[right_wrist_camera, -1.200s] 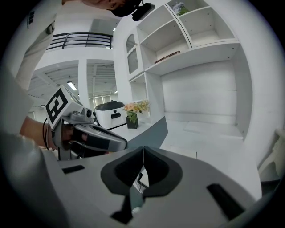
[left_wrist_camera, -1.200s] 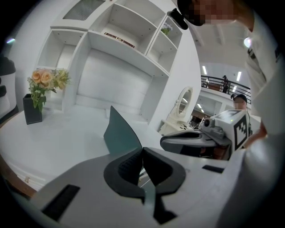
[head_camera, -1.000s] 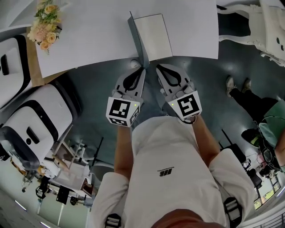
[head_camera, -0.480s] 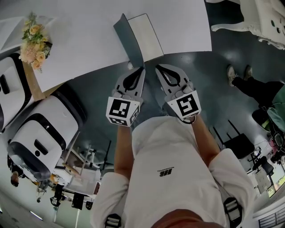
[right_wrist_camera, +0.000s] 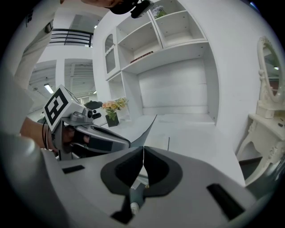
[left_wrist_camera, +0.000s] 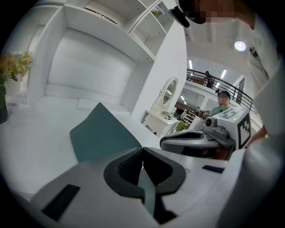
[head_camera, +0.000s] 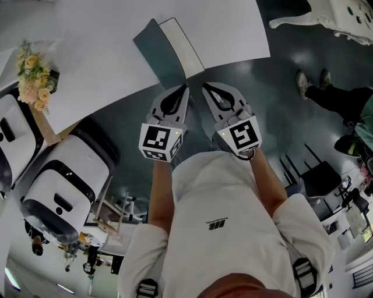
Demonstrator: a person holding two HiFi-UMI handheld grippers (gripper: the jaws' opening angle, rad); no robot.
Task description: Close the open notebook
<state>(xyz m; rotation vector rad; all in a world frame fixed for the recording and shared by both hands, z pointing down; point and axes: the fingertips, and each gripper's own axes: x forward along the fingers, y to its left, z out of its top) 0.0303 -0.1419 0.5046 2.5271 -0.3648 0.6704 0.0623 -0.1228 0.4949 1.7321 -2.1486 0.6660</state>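
The notebook (head_camera: 183, 45) lies at the white table's (head_camera: 233, 29) near edge, white page up. Its teal cover (head_camera: 153, 49) stands half raised on the left side. In the left gripper view the teal cover (left_wrist_camera: 104, 133) slopes up just beyond the jaws. The right gripper view shows the pale inner side of the cover (right_wrist_camera: 143, 129). My left gripper (head_camera: 185, 88) and right gripper (head_camera: 204, 87) hover side by side just short of the table edge. Both are shut with nothing between the jaws. The left tip is close to the cover's near corner; I cannot tell whether it touches.
A vase of flowers (head_camera: 32, 78) stands at the table's left end. White padded seats (head_camera: 64, 180) sit on the floor at left. A person's legs (head_camera: 326, 99) show at right beside a white carved dresser (head_camera: 344, 14). White shelving (right_wrist_camera: 173, 40) rises behind the table.
The head view has swung, so the table sits higher and further left. The cover shows more of its teal face than before. Both grippers stay shut, side by side.
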